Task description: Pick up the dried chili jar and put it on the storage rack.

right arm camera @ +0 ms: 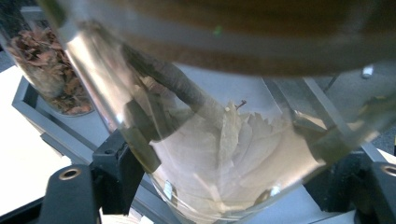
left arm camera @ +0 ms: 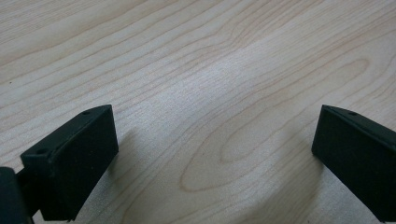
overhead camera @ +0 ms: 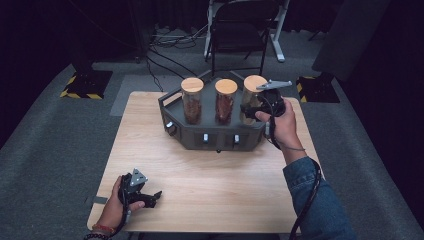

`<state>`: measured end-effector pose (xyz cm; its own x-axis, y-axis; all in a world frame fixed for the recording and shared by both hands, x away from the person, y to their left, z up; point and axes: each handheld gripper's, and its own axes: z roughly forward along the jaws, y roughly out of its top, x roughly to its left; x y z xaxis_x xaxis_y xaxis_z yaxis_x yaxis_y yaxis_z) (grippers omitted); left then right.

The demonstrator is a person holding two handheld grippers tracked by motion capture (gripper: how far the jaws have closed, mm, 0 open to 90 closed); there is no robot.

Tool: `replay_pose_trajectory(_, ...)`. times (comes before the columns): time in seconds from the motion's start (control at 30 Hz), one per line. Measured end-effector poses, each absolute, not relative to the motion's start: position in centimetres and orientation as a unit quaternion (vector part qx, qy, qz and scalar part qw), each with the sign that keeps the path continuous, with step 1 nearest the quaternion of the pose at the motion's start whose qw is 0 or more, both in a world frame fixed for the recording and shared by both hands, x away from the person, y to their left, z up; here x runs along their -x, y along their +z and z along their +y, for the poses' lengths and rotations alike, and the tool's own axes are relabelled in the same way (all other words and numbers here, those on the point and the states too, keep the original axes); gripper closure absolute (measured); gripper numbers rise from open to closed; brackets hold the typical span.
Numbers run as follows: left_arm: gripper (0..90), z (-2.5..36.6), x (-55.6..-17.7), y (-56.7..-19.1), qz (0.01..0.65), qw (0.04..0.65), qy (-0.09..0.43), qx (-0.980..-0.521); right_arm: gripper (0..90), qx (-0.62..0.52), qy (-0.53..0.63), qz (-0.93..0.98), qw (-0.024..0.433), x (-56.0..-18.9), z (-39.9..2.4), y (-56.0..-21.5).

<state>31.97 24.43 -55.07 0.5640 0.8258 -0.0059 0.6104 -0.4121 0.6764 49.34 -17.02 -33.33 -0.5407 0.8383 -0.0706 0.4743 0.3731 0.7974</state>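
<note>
A black tray (overhead camera: 215, 136) at the table's far side holds three glass jars with wooden lids. The right jar (overhead camera: 251, 89) holds pale dried leaves (right arm camera: 224, 154). My right gripper (overhead camera: 250, 112) is at that jar's side, and in the right gripper view its jaws press on the glass from both sides, so the right gripper (right arm camera: 247, 186) is shut on it. The middle jar (overhead camera: 225, 102) and left jar (overhead camera: 192, 102) hold reddish-brown pieces. My left gripper (overhead camera: 152, 197) rests near the table's front left, and the left gripper (left arm camera: 215, 149) is open over bare wood.
The light wooden table (overhead camera: 210, 185) has free room between the tray and the front edge. A neighbouring jar (right arm camera: 46, 70) and the tray's rim (right arm camera: 42, 116) lie close to the held jar. A dark folding chair (overhead camera: 240, 30) and cables stand beyond the table.
</note>
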Motion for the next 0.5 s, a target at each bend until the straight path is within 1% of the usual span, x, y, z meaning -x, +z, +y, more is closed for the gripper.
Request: replay_pose_trajectory(0.5, 0.2, 24.4, -32.0, -55.1, 0.436, 0.322, 0.166, -0.824, 24.5, -0.433, 0.369, 0.787, 0.239, -50.6, -17.0, -34.6)
